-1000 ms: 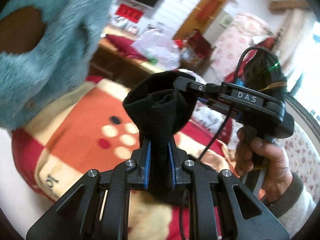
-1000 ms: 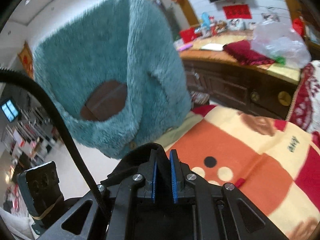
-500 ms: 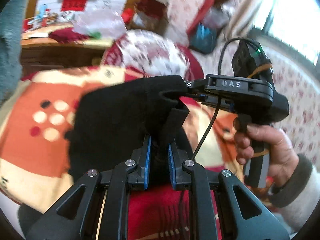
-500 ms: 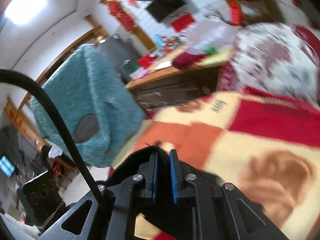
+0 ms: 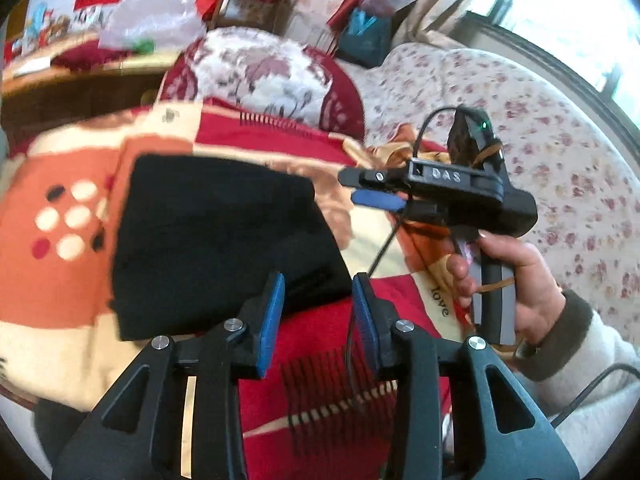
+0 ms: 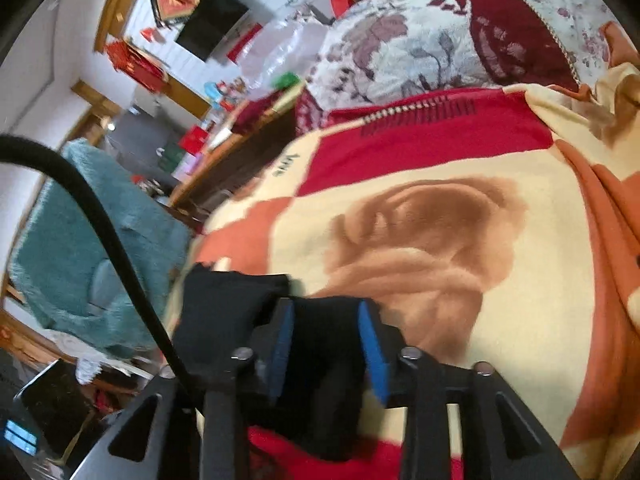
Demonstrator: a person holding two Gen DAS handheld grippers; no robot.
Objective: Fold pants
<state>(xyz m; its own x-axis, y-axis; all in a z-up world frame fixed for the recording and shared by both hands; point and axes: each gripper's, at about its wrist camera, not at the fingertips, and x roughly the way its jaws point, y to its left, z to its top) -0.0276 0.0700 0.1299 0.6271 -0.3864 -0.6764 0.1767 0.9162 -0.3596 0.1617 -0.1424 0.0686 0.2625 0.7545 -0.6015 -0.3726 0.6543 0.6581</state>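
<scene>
Folded black pants [image 5: 216, 236] on your blanket [image 5: 400, 272]; your left gripper [image 5: 318, 312] and right gripper [image 6: 326, 344] are opening, released.

Pants [image 5: 216, 236] matt black knit cloth; blanket [image 5: 68, 280] beneath soft, fleecy, printed; left gripper [image 5: 318, 312] matt black plastic, ribbed blue rubbery pads, bright metal screws; at nine o'clock, shaggy teal fur garment [image 6: 76, 256].
</scene>
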